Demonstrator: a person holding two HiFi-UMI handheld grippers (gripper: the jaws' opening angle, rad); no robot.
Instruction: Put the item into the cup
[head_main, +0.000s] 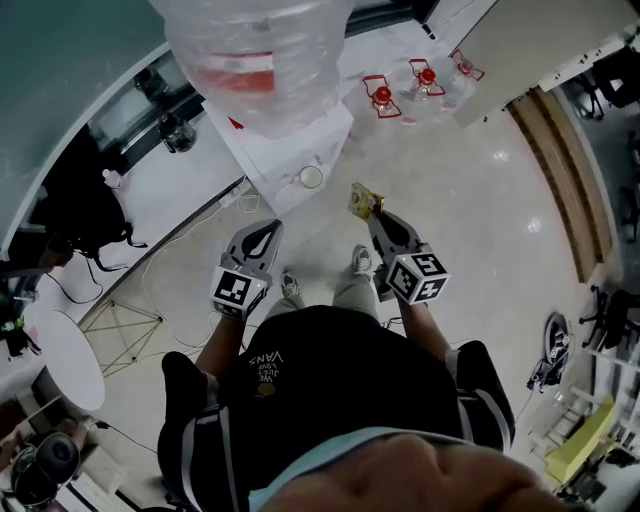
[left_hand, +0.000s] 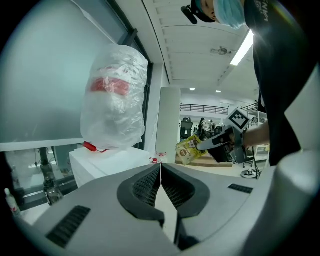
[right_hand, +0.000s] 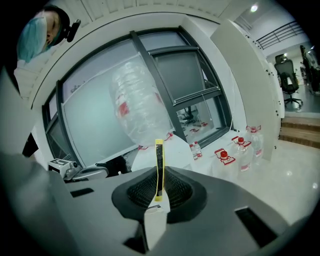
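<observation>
Carriage apparently underway: right hand-held gripper (right_hand: 159, 172) clamps flat yellow packet (right_hand: 159, 150), left hand-held gripper (left_hand: 161, 167) pressed together, empty; next needs alignment above small white cup (head_main: 311, 177).

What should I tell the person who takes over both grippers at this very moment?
Left gripper: jaws shut, with nothing between them, held low in front of the body.
Right gripper: shut on the flat yellow packet, which stands edge-on between the pads.
Things: what looks like the small round pale cup stands on the white stand, in front of the plastic-wrapped clear water bottle. In the head view the packet is in the air to the right of the cup, apart from it.
Done: the packet is picked up.
Left: bring the packet over the cup, lower it in, open the right jaws.
</observation>
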